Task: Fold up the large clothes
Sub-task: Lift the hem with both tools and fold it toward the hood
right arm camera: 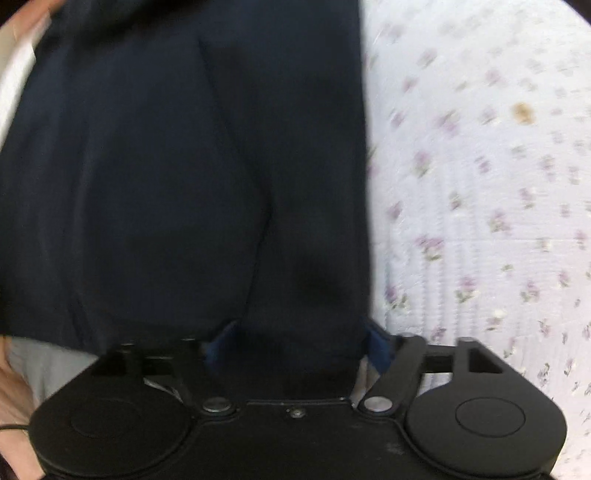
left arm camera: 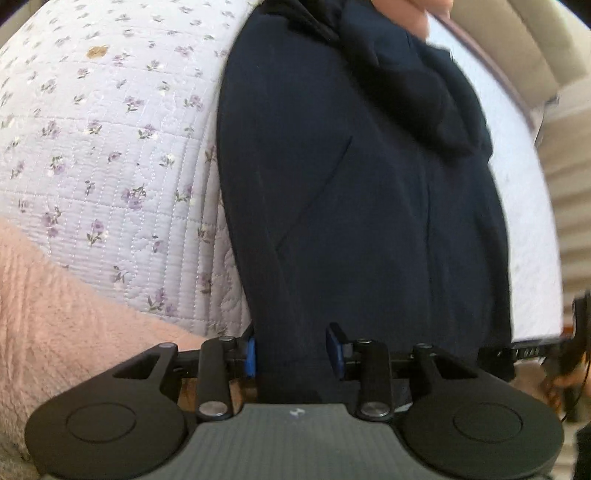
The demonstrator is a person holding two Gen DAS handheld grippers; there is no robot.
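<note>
A large dark navy garment (left arm camera: 369,206) lies lengthwise on a lilac quilted bedspread with small flowers (left arm camera: 110,155). A darker folded part of it is bunched at the far end. My left gripper (left arm camera: 292,353) hangs over the garment's near end. Its blue pads (left arm camera: 250,356) stand apart, with a strip of the cloth between them and not pinched. In the right wrist view the same garment (right arm camera: 166,177) fills the left and middle. My right gripper (right arm camera: 299,341) is wide open over the garment's near edge, and its pads (right arm camera: 377,341) are clear of the cloth.
A pink fluffy blanket (left arm camera: 55,314) covers the near left of the bed. The bedspread (right arm camera: 480,203) stretches away to the right of the garment. The bed's pale edge (left arm camera: 528,229) and beige furniture (left arm camera: 535,48) lie beyond it. A person's hand (left arm camera: 413,14) shows at the far end.
</note>
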